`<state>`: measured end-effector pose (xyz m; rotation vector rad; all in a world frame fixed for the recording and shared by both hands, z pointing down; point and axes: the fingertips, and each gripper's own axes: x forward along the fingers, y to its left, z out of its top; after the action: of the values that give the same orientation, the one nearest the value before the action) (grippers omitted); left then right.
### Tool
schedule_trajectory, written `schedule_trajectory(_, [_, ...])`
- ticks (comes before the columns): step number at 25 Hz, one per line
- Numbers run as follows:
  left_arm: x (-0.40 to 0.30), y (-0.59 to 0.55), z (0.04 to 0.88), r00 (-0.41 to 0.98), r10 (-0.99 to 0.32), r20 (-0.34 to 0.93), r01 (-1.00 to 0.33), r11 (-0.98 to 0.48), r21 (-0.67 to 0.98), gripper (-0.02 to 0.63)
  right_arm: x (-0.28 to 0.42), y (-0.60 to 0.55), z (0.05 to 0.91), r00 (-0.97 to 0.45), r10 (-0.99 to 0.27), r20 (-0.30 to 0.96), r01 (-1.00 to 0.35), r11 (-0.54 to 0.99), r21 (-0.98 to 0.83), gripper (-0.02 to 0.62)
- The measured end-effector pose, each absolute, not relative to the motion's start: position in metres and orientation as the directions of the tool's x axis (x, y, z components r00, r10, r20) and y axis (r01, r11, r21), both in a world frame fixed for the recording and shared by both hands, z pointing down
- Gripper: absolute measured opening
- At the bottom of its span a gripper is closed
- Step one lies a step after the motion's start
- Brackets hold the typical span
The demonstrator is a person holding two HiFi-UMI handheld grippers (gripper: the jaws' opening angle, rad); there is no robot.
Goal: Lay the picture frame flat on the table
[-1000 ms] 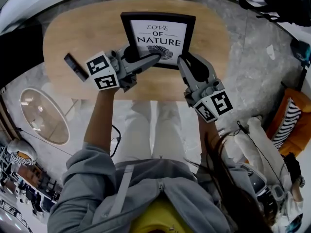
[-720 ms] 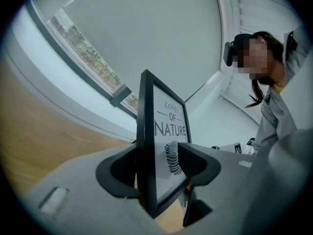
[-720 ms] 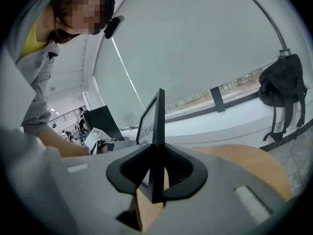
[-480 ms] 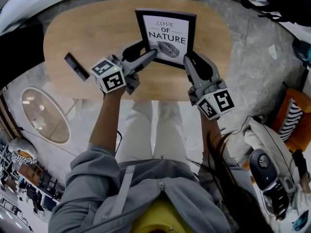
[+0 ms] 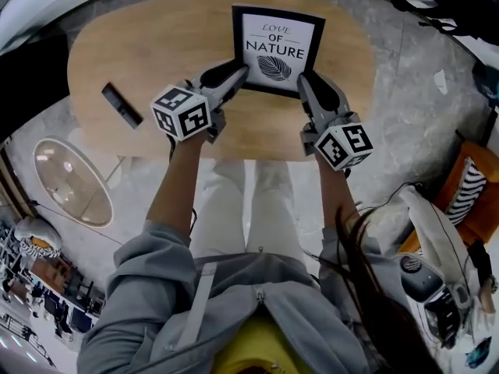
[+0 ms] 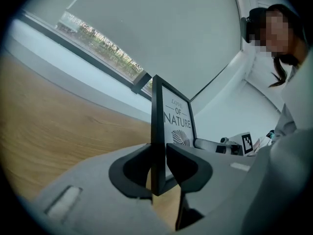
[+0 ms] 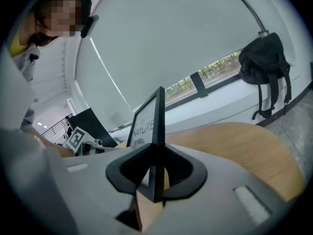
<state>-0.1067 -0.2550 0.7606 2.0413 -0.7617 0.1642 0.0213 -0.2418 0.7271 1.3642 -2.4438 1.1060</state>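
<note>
I see an oval, light wooden table (image 5: 156, 53) on a grey speckled floor (image 5: 421, 92), with a small flat dark bar (image 5: 122, 105) lying on its left side and the picture frame (image 5: 278, 49) over its far middle, though I cannot tell whether that touches the wood.

You wear a grey zip-up top (image 5: 257, 310), and its sleeves (image 5: 148, 255) stop near your elbows. Something yellow (image 5: 249, 351) peeks out under it. Your trousers (image 5: 226, 209) are pale, almost white. Your long dark hair (image 5: 366, 287) falls by your right shoulder. Your left hand-held gripper (image 5: 234, 75) and right hand-held gripper (image 5: 306, 80) are grey. Each has a white cube (image 5: 182, 112) with black square marks.
</note>
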Motion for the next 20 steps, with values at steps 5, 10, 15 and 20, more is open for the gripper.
schedule_trajectory(5, [-0.108,-0.253,0.772,0.768,-0.431,0.474,-0.629,-0.366,0.686,0.095,0.022,-0.242,0.749,-0.546,-0.675,0.496,-0.802,0.252,-0.541,0.075])
schedule_trajectory(10, [-0.105,-0.261,0.792,0.750,-0.409,0.520,-0.653,-0.335,0.679,0.092,0.025,-0.255,0.775,-0.549,-0.633,0.545,-0.805,0.227,-0.547,0.077])
schedule_trajectory(15, [-0.097,-0.270,0.825,0.735,-0.368,0.569,-0.670,-0.270,0.691,0.092,0.034,-0.267,0.811,-0.527,-0.591,0.611,-0.816,0.152,-0.557,0.080])
schedule_trajectory(20, [-0.116,-0.249,0.805,0.724,-0.356,0.590,-0.682,-0.246,0.689,0.097,0.018,-0.250,0.797,-0.508,-0.589,0.628,-0.810,0.080,-0.581,0.081])
